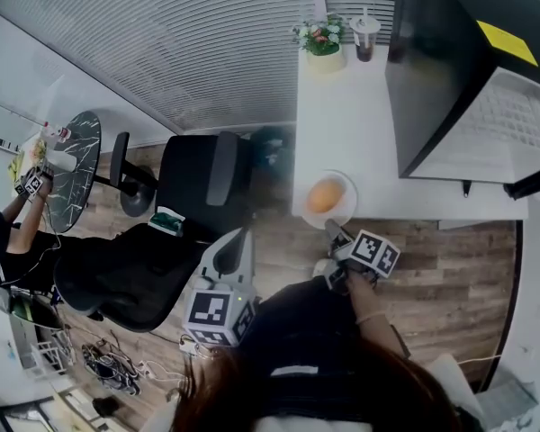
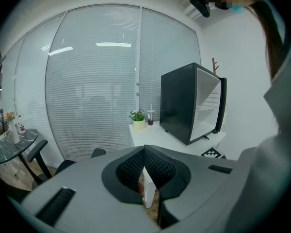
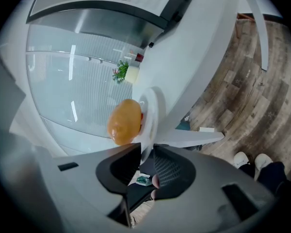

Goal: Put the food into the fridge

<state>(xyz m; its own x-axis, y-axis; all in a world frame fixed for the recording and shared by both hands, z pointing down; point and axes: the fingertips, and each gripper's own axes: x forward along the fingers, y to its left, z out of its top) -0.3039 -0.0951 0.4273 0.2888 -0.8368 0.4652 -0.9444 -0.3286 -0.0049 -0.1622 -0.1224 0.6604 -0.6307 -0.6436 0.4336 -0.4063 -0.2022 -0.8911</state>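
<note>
An orange, bun-like piece of food lies on a white plate at the near edge of the white table. My right gripper reaches the plate from below. In the right gripper view the plate's rim sits between the jaws of the right gripper, which are closed on it, with the food just beyond. The black mini fridge stands on the table with its door swung open. My left gripper hangs lower left, away from the table; in its own view the left gripper is shut and empty.
A potted plant and a drink cup stand at the table's far end. A black office chair is just left of the table. Further left are a round dark table and a seated person. The floor is wood.
</note>
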